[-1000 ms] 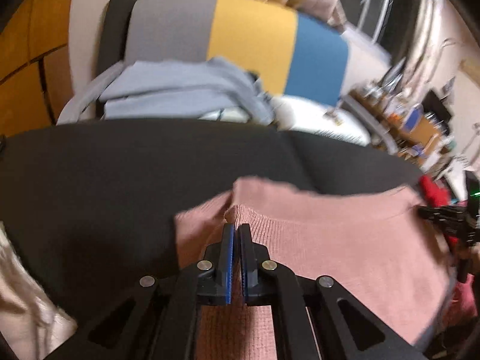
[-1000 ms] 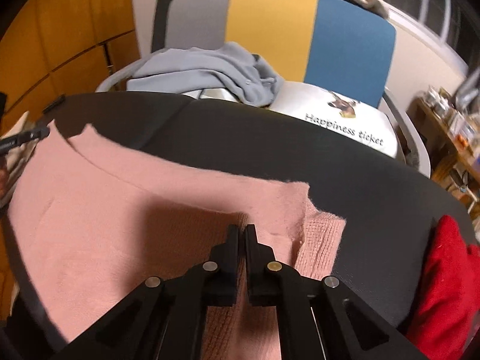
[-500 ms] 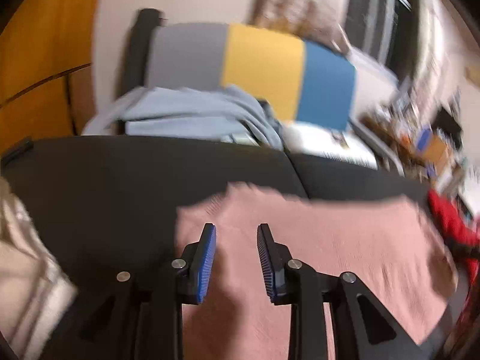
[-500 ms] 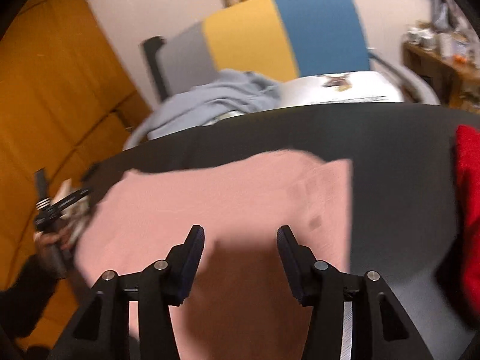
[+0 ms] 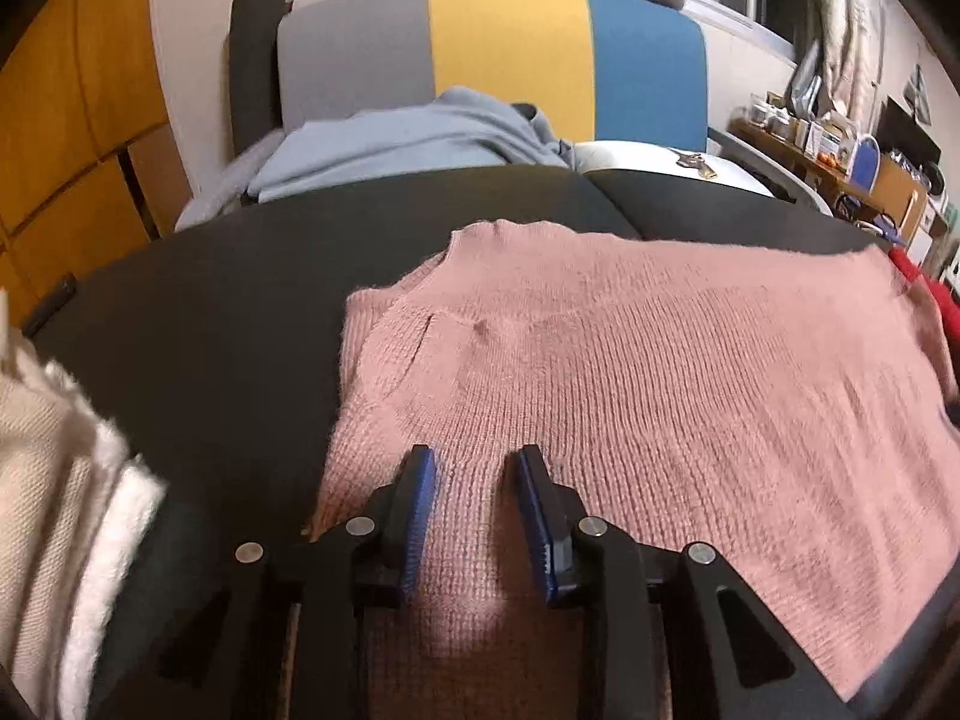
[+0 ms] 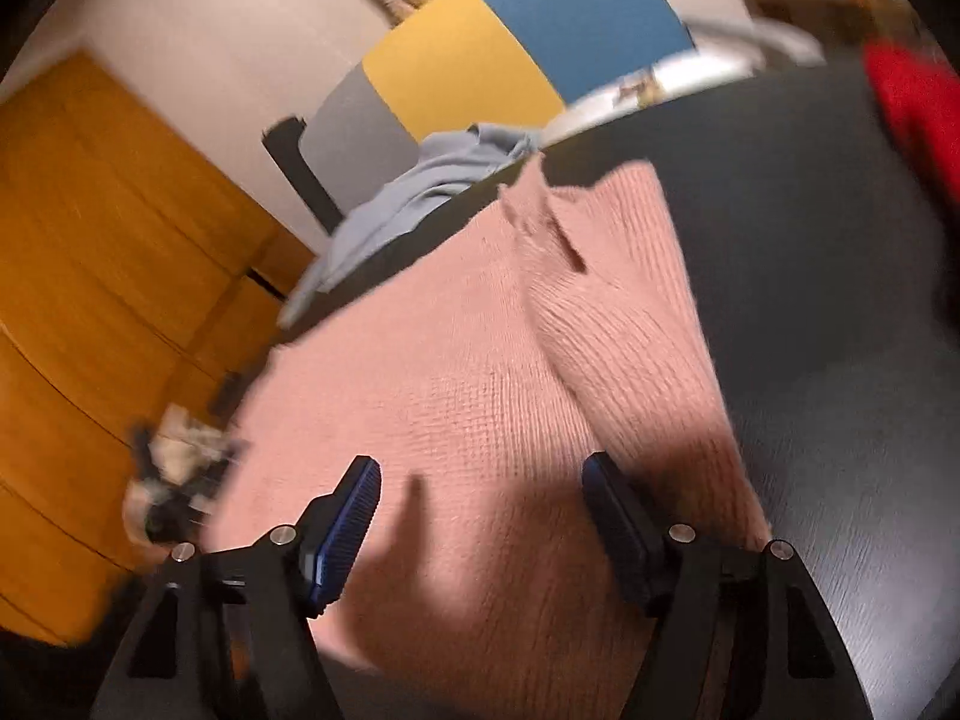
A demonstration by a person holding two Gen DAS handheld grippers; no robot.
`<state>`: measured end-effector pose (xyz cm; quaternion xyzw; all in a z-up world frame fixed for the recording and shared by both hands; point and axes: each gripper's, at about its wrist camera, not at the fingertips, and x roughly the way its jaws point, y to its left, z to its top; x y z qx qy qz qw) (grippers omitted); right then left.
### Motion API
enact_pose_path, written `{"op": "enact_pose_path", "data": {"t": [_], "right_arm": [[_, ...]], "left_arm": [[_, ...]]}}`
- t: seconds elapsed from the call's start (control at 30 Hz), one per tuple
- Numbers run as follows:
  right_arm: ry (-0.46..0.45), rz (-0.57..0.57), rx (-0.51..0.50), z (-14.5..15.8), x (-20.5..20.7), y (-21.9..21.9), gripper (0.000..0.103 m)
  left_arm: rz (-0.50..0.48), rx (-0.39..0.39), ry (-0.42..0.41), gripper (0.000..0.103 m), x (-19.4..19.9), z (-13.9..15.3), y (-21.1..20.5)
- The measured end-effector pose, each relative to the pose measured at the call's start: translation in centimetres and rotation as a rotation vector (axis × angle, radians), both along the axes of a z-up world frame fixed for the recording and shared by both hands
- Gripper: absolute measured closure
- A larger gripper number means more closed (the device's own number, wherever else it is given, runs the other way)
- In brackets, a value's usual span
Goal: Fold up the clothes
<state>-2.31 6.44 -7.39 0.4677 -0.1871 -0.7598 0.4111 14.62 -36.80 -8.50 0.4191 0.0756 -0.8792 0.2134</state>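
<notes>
both jaws let go of the pink sweater

the pink sweater [image 5: 630,372] lies flat on the dark worktop [image 5: 228,300], spread wide from side to side. its far left corner is folded over itself, and a sleeve or side flap lies doubled on top along the right edge in the right wrist view.

what just changed: a second ago both sets of jaws were pinched shut on the knit. now they are opening. the left gripper [image 5: 477,516] has its blue pads apart by a small gap, with the sweater under them but not squeezed. the right gripper [image 6: 480,516] is spread much wider and is opening too, and the knit lies loose below it. neither one holds anything.

i think this means one fold is done. the cloth was laid down and set free, so the next job is likely to find a new edge to grab.

other changes from the earlier pictures: the left view shows more of the sweater, and a cream fuzzy cloth [image 5: 54,480] fills more of its left side. the right view is now tipped over, so the striped chair [image 6: 480,66] and the pale blue garment [image 6: 420,192] lean sideways. the red cloth [image 6: 918,120] sits in the top right corner and is blurred.
</notes>
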Motion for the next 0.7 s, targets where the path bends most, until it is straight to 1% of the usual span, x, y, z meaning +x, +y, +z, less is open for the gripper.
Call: {"op": "enact_pose_path", "data": {"t": [0.03, 0.07, 0.1, 0.13, 0.17, 0.2, 0.23, 0.27, 0.37, 0.43, 0.5, 0.53, 0.6, 0.7], "right_arm": [[-0.054, -0.002, -0.043, 0.0, 0.1, 1.0, 0.031], [-0.092, -0.005, -0.078, 0.2, 0.5, 2.0, 0.028], [-0.090, -0.006, -0.095, 0.5, 1.3, 3.0, 0.021], [-0.074, -0.005, -0.104, 1.0, 2.1, 4.2, 0.016], [-0.056, 0.000, -0.102, 1.4, 2.8, 5.3, 0.006], [-0.041, 0.009, -0.083, 1.5, 3.4, 6.3, 0.002], [-0.038, 0.019, -0.064, 1.4, 4.0, 6.9, 0.002], [-0.030, 0.035, -0.044, 1.3, 4.5, 7.4, 0.002], [0.011, 0.115, 0.013, 1.1, 5.2, 7.8, 0.001], [0.048, 0.161, 0.017, 1.1, 5.0, 7.2, 0.000], [0.082, 0.180, 0.005, 0.9, 4.6, 7.1, 0.000], [0.095, 0.186, -0.006, 0.8, 4.0, 7.0, 0.000], [0.110, 0.200, -0.034, 0.7, 3.3, 7.0, 0.000], [0.114, 0.264, -0.075, 0.7, 3.0, 6.6, 0.000]], "left_arm": [[0.019, -0.014, -0.009, 0.073, 0.2, 0.7, -0.2], [0.036, -0.033, -0.007, 0.073, 0.4, 1.4, -0.1], [0.048, -0.059, 0.015, 0.073, 0.6, 2.3, 0.4], [0.039, -0.057, 0.043, 0.072, 0.5, 3.1, 1.1], [-0.011, 0.000, 0.084, 0.068, 0.0, 3.7, 2.1], [-0.061, 0.056, 0.124, 0.066, -0.6, 4.3, 3.1], [-0.114, 0.103, 0.156, 0.063, -1.4, 4.8, 4.2], [-0.177, 0.130, 0.166, 0.063, -2.5, 5.0, 5.7], [-0.441, 0.211, 0.163, 0.063, -7.0, 4.9, 12.9], [-0.575, 0.242, 0.147, 0.063, -9.3, 4.7, 17.0], [-0.689, 0.242, 0.137, 0.063, -11.5, 4.5, 20.6], [-0.733, 0.231, 0.128, 0.063, -12.5, 4.3, 22.2], [-0.773, 0.226, 0.104, 0.063, -13.7, 3.8, 24.4], [-0.793, 0.244, 0.072, 0.063, -15.3, 3.1, 25.4]]}}
